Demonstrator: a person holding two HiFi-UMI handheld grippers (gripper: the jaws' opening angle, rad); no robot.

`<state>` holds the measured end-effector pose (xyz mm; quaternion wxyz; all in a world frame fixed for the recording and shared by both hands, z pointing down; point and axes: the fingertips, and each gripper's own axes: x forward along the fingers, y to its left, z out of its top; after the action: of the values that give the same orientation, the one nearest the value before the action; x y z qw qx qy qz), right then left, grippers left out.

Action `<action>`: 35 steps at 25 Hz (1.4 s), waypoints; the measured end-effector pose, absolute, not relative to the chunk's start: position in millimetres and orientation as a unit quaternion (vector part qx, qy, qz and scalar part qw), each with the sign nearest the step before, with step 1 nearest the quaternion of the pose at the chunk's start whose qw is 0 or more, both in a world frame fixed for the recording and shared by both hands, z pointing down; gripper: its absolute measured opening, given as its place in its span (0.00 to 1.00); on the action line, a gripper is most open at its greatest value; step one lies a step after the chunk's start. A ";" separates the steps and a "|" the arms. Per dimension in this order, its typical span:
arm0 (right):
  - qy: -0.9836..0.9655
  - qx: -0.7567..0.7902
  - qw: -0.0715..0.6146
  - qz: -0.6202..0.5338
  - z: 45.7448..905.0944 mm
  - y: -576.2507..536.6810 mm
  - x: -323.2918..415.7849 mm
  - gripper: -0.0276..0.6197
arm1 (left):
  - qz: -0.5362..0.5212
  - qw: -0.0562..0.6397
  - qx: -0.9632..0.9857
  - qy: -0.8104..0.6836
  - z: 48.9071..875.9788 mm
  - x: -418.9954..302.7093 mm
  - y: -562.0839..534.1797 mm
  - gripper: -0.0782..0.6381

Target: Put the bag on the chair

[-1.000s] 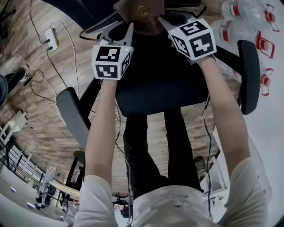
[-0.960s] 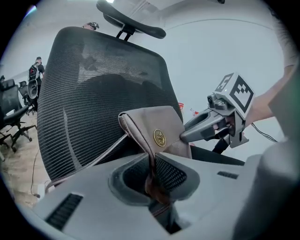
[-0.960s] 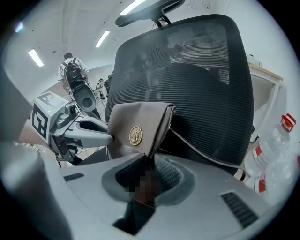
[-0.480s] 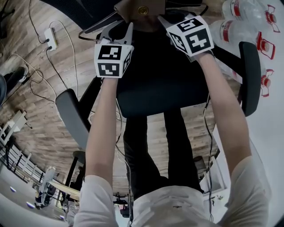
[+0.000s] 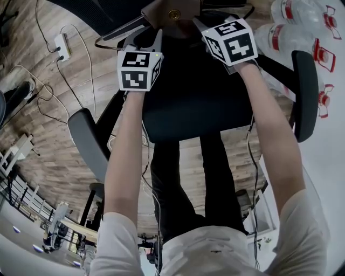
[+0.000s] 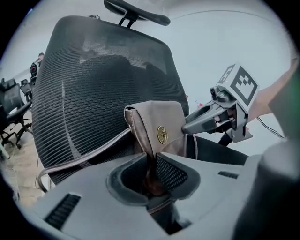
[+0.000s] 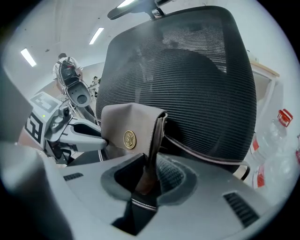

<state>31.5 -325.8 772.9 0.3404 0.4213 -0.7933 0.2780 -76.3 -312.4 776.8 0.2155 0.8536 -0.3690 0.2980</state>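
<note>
A brown bag (image 5: 171, 12) with a round gold emblem stands on the black chair seat (image 5: 194, 97), leaning on the mesh backrest (image 6: 93, 84). My left gripper (image 5: 144, 32) holds the bag's left edge (image 6: 157, 129). Its jaws are opening, and the pads look pressed on the leather in the left gripper view. My right gripper (image 5: 200, 22) is at the bag's right edge (image 7: 126, 129). Those jaws are opening too; the edge lies between them with a dark gap on one side. A strap (image 7: 201, 150) trails along the backrest (image 7: 187, 79).
The chair's armrests (image 5: 302, 91) (image 5: 86, 140) flank the seat. Several plastic water bottles (image 5: 302, 27) lie to the right. A power strip (image 5: 63, 47) and cables lie on the wooden floor at the left. The person's legs stand just before the seat.
Both grippers have crept a little toward the backrest, the left one also slightly rightward. The bag has stayed where it was against the backrest.
</note>
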 end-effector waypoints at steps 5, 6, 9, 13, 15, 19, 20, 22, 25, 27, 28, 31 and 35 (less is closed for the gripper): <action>-0.795 0.422 0.341 0.272 772.5 -326.1 30.9 0.18 | 0.293 0.226 0.850 -0.375 779.6 -78.4 -313.0 0.18; -0.795 0.422 0.338 0.274 772.5 -325.9 31.4 0.19 | 0.293 0.228 0.849 -0.376 780.2 -78.5 -312.8 0.19; -0.796 0.421 0.333 0.279 772.5 -323.7 31.6 0.23 | 0.295 0.229 0.848 -0.377 781.9 -79.0 -311.3 0.20; -0.800 0.418 0.330 0.277 769.7 -321.9 30.5 0.24 | 0.287 0.235 0.846 -0.383 780.2 -80.9 -313.3 0.25; -0.801 0.418 0.330 0.275 767.7 -320.2 30.4 0.25 | 0.285 0.237 0.846 -0.384 779.2 -80.6 -313.9 0.28; -0.801 0.420 0.328 0.272 762.9 -316.3 31.5 0.25 | 0.291 0.240 0.841 -0.387 779.2 -80.8 -311.8 0.31; -0.802 0.419 0.330 0.269 761.8 -315.4 32.5 0.25 | 0.293 0.242 0.838 -0.391 779.2 -81.6 -311.6 0.33; -0.802 0.419 0.332 0.265 758.3 -314.6 34.9 0.25 | 0.294 0.247 0.834 -0.397 778.2 -82.9 -311.8 0.35; -0.803 0.420 0.331 0.262 751.3 -313.4 38.7 0.25 | 0.291 0.247 0.832 -0.402 772.0 -83.0 -312.2 0.36; -0.804 0.420 0.331 0.260 746.6 -311.1 40.1 0.25 | 0.287 0.247 0.832 -0.406 766.1 -82.9 -312.0 0.36; -0.804 0.420 0.331 0.260 744.3 -309.3 40.6 0.25 | 0.285 0.247 0.831 -0.408 763.0 -83.1 -311.6 0.36; -0.805 0.418 0.330 0.261 735.8 -302.2 41.6 0.25 | 0.277 0.253 0.829 -0.416 752.9 -83.4 -308.3 0.36; -0.808 0.417 0.325 0.262 721.6 -293.4 41.4 0.25 | 0.270 0.255 0.827 -0.422 737.6 -83.5 -300.7 0.36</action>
<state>41.4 -293.4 721.6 0.3249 0.4167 -0.8076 0.2621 -83.5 -300.7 737.6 0.2548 0.8270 -0.4223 0.2699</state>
